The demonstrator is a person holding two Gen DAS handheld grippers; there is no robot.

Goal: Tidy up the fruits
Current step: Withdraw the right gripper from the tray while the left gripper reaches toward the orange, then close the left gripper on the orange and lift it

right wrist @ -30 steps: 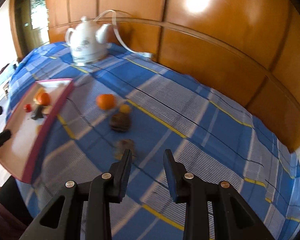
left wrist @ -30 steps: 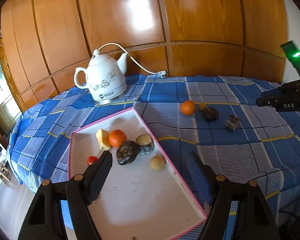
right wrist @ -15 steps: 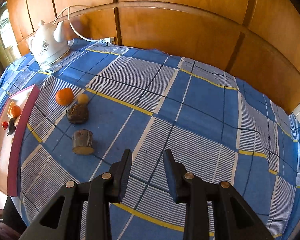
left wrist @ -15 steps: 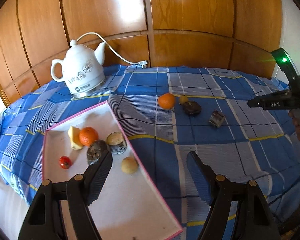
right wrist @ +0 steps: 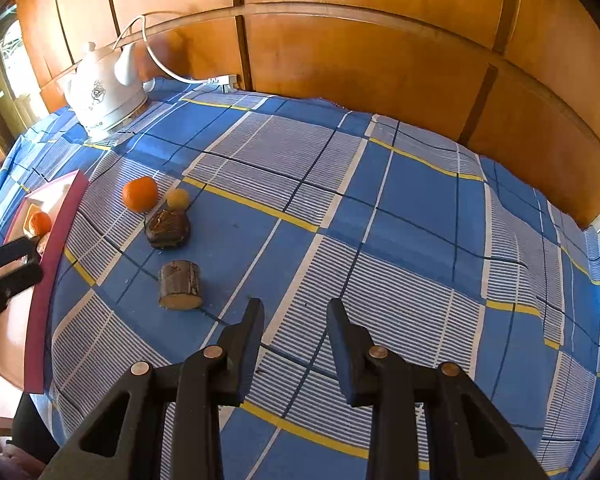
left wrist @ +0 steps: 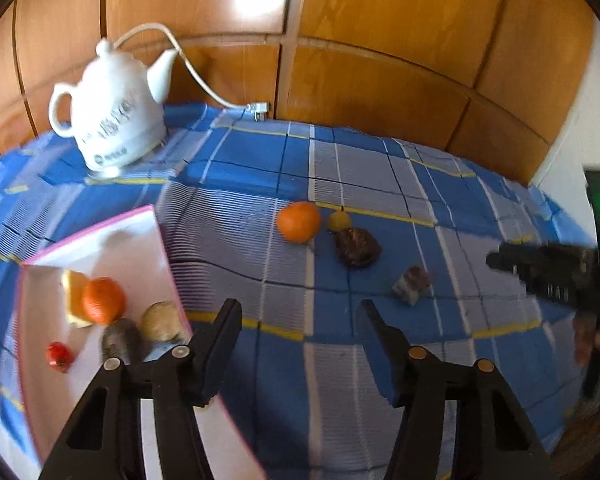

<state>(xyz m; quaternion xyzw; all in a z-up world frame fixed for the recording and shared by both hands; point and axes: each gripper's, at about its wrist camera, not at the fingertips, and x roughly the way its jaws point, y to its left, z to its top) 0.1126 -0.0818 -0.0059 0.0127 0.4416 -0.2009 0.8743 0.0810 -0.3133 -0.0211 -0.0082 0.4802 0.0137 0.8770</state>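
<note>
An orange (left wrist: 299,222) (right wrist: 139,193), a small yellow fruit (left wrist: 339,220) (right wrist: 177,199), a dark brown fruit (left wrist: 357,247) (right wrist: 168,229) and a brown cut cylinder piece (left wrist: 411,283) (right wrist: 179,285) lie loose on the blue checked cloth. A white tray with pink rim (left wrist: 158,236) (right wrist: 66,216) holds an orange (left wrist: 102,300), a yellow wedge, a red tomato (left wrist: 59,356), and dark and tan fruits. My left gripper (left wrist: 298,326) is open and empty, over the cloth by the tray's right rim. My right gripper (right wrist: 294,320) is open and empty, right of the cylinder piece.
A white ceramic kettle (left wrist: 114,120) (right wrist: 104,92) with a white cord stands at the back left against the wood-panelled wall. The right gripper shows at the right edge of the left wrist view (left wrist: 548,272). The table's edge drops off at left and front.
My left gripper has swung right, off the tray and toward the loose fruits. My right gripper has shifted a little closer to the cloth; the fruits have not moved.
</note>
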